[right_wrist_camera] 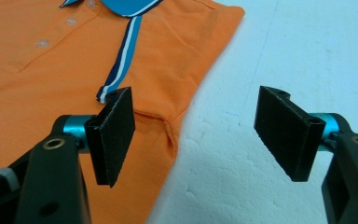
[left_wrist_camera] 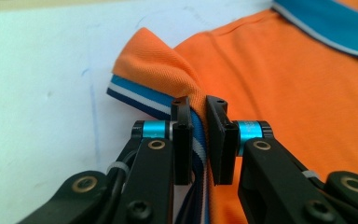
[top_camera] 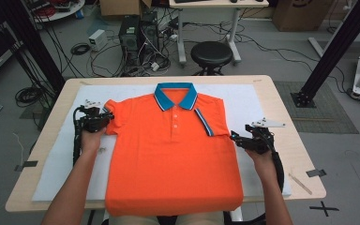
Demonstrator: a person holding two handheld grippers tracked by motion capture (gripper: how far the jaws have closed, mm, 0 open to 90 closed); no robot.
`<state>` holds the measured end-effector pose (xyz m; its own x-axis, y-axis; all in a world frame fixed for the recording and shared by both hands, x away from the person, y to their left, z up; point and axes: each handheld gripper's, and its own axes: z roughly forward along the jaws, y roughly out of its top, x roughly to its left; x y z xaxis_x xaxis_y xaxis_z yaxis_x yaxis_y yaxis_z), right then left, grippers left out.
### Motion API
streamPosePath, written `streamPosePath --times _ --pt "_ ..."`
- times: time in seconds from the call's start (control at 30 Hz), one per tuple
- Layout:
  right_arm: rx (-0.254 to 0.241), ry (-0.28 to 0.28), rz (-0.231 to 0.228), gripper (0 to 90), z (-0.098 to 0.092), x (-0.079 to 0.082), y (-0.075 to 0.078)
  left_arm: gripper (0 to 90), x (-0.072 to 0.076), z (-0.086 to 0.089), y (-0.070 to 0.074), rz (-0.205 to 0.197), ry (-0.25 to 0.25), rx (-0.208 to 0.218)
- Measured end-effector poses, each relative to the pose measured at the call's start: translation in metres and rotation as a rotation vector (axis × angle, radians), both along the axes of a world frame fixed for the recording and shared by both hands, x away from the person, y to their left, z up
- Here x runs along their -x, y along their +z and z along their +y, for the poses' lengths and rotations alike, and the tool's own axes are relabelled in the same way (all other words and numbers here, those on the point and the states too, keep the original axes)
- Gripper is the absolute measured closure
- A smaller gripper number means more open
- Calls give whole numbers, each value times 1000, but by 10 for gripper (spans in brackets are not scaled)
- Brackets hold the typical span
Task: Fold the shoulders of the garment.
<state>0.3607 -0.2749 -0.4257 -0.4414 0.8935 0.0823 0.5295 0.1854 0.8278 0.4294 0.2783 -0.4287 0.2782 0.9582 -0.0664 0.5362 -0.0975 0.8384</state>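
White mat, sleeve within left hand-held gripper

No readable text, labels, brands or numbers anywhere. Cardboard box at the top right of the high view carries a dark printed mark, too cut off and blurred to read. Floor has a black tape cross near the table's right corner, a mark only, no lettering. Orange polo shirt shows no logo or tag print.
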Motion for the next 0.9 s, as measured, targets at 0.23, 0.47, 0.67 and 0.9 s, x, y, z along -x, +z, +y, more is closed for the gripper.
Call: streamPosePath --times 0.23,0.47,0.67,0.9 --pt "0 4 -7 295 2 0 1 809 -4 -29 18 7 -90 -47" --pt "-3 7 -1 294 0 -1 0 809 -11 -63 21 18 -171 -85" --pt "-6 2 -6 294 -3 0 0 808 -15 -81 19 34 -193 -118" --pt "-10 -1 -7 294 -3 0 1 806 -16 -94 13 59 -247 -128"
